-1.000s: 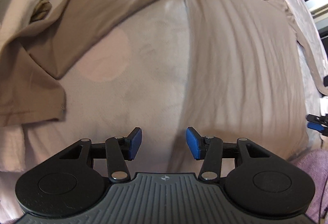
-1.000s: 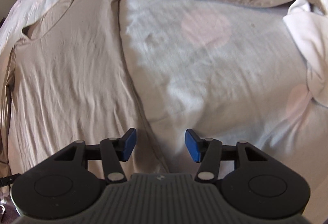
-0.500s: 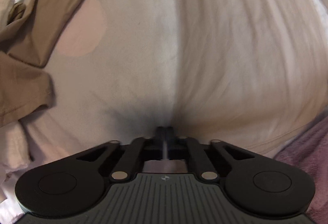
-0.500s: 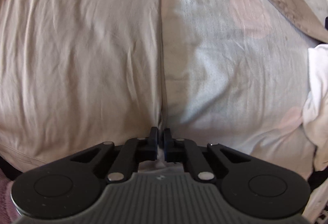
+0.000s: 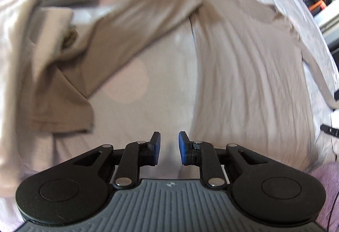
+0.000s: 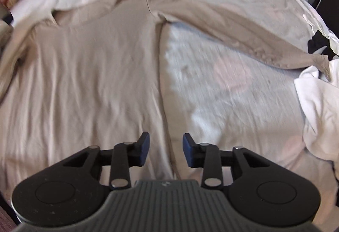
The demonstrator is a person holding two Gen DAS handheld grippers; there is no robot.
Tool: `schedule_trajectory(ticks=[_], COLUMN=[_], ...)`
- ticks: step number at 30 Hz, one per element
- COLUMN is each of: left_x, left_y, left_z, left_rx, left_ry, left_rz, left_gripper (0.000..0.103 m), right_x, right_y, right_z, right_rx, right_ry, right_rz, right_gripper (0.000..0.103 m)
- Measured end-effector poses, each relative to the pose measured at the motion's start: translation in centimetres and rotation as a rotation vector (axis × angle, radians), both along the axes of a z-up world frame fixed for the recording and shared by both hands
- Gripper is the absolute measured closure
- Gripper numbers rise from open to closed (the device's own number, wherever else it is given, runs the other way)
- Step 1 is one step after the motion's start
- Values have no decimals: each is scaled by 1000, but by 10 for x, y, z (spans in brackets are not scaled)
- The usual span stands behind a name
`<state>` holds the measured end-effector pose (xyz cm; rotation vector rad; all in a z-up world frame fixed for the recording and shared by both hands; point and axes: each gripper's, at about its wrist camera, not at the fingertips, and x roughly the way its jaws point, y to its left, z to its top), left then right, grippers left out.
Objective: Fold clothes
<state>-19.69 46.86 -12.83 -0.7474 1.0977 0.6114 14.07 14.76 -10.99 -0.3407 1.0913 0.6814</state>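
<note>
A beige long-sleeved shirt (image 5: 250,75) lies flat on the bed, also seen in the right wrist view (image 6: 84,83). Its one sleeve (image 5: 135,26) runs off to the upper left in the left wrist view. The other sleeve (image 6: 239,34) runs to the right in the right wrist view. My left gripper (image 5: 169,148) is open and empty, above the sheet just left of the shirt's side edge near the hem. My right gripper (image 6: 166,150) is open and empty, straddling the shirt's other side seam near the hem.
The bed sheet (image 6: 228,92) is pale with pink dots. Other beige and cream clothes (image 5: 46,66) pile at the left. A white garment (image 6: 317,109) lies at the right, with a black item (image 6: 317,43) behind it. A pink towel (image 5: 326,176) lies at the near edge.
Both grippers were shut on the shirt's side edges near the hem half a second ago. Both have opened, let go and pulled back up from the cloth.
</note>
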Motion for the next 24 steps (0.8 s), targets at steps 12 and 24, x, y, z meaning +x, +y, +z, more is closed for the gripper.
schedule_trajectory(ticks=[12,24], left_x=[-36,-37], left_y=[62,60], left_z=[35,20], left_rx=[168,252], left_ry=[177,340], left_rz=[96,81], left_gripper=[86,85], right_x=[17,20], right_y=[-3,-2], right_z=[-13,-19], right_rx=[87,106], right_ry=[36,85], right_rz=[-8,8], right_gripper=[62,62])
